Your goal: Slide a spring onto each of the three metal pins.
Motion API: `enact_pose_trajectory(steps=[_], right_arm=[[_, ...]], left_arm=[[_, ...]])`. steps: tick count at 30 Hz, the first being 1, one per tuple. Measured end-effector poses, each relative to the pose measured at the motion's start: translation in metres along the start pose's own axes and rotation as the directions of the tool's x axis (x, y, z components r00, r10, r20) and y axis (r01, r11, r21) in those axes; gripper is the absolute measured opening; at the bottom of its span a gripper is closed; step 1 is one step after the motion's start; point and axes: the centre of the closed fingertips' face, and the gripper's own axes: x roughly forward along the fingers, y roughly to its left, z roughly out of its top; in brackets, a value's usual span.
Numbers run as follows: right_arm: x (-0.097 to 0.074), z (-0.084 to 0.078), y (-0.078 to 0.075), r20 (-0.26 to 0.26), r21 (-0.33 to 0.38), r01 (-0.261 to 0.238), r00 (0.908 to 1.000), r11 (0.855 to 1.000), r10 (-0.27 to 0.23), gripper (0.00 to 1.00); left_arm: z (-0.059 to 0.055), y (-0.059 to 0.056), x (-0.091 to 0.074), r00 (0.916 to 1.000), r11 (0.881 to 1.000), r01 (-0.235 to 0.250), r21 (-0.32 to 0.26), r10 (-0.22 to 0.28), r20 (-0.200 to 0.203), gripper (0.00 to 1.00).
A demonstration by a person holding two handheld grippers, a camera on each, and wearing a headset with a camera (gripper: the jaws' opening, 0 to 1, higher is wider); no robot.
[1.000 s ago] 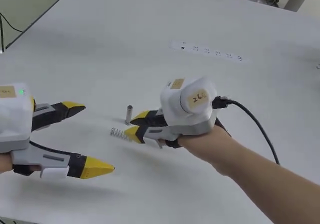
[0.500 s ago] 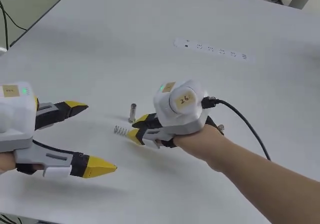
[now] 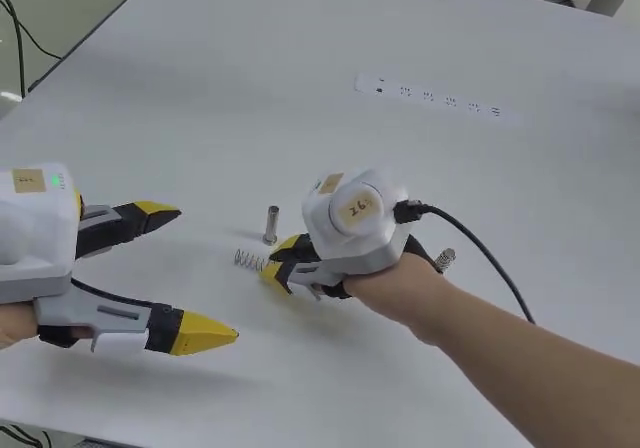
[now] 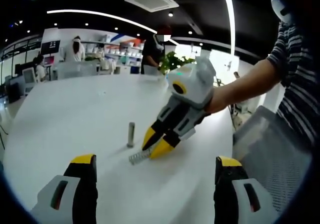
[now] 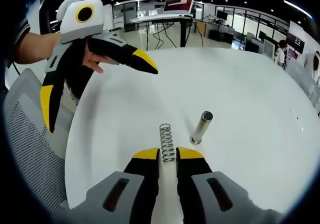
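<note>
A short steel pin (image 3: 271, 224) stands upright on the white table (image 3: 200, 88). Just in front of it lies a small coil spring (image 3: 248, 260). My right gripper (image 3: 274, 265) is down at the table, shut on the spring's near end; in the right gripper view the spring (image 5: 166, 140) sticks out from between the yellow tips (image 5: 168, 155), with the pin (image 5: 201, 127) to its right. My left gripper (image 3: 190, 273) hovers open at the left with nothing in it. The left gripper view shows its own tips (image 4: 155, 161) facing the pin (image 4: 130, 134) and spring (image 4: 139, 157).
A second small metal pin (image 3: 444, 259) stands behind the hand holding the right gripper. A white power strip (image 3: 435, 99) lies flat farther back. The right gripper's black cable (image 3: 480, 253) trails to the right. A grey mesh chair (image 5: 30, 134) sits by the table edge.
The right gripper's jaws, apart around the spring a second ago, have closed on its end. The left gripper has stayed open and still. The head camera has shifted slightly.
</note>
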Motion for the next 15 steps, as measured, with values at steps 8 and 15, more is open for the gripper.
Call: enact_pose_trajectory(steps=[8, 15], right_arm=[[0.002, -0.005, 0.001, -0.009, -0.022, -0.001, 1.0000, 1.000, 0.001, 0.08], [-0.011, -0.002, 0.001, 0.000, -0.059, -0.004, 1.0000, 0.998, 0.004, 0.08]], left_arm=[[-0.001, 0.000, 0.000, 1.0000, 1.000, 0.000, -0.001, 0.000, -0.004, 0.95], [-0.001, -0.002, 0.003, 1.0000, 1.000, 0.007, 0.000, -0.007, -0.003, 0.95]])
